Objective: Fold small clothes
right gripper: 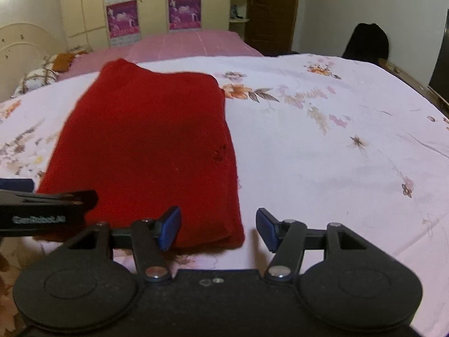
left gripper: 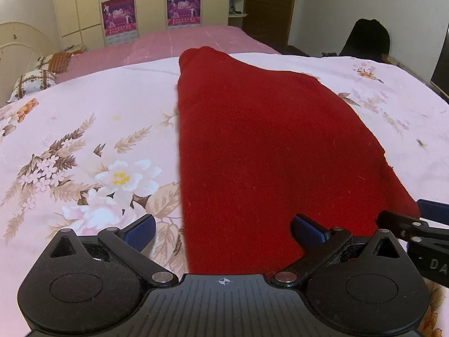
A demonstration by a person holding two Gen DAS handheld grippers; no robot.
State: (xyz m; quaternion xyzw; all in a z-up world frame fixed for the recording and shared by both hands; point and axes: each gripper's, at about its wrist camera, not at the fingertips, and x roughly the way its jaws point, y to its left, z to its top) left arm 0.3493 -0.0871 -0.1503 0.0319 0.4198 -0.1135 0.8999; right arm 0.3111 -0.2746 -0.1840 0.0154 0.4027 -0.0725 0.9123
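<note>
At the far left we see a cream headboard (left gripper: pixel 19 38) and patterned pillows (left gripper: pixel 33 82) at the head of a pink bed, with cream wardrobe doors (left gripper: pixel 81 2) carrying magenta posters (left gripper: pixel 119 14) behind it. Nearer us lies the floral bedspread (left gripper: pixel 84 146), pale pink with brown sprigs and a white flower. Our left gripper (left gripper: pixel 224 231) sits low over the near edge of it, its blue-padded fingers (left gripper: pixel 140 231) spread wide apart and closed on nothing; the left pad is over bare bedspread and the right pad over the cloth. Between and beyond those fingers stretches the red knitted garment (left gripper: pixel 266 146), folded into a long flat shape that runs away from us and narrows at its far end, lying flat on the bedspread. At its near right corner we find our right gripper (right gripper: pixel 217 229), likewise spread open and holding nothing: its left pad lies over the garment's near right corner, while its right pad is over bare bedspread just beside that edge. Further right the bedspread carries on, and a dark chair (right gripper: pixel 367 42) stands against the white wall by a brown door (right gripper: pixel 272 8).
</note>
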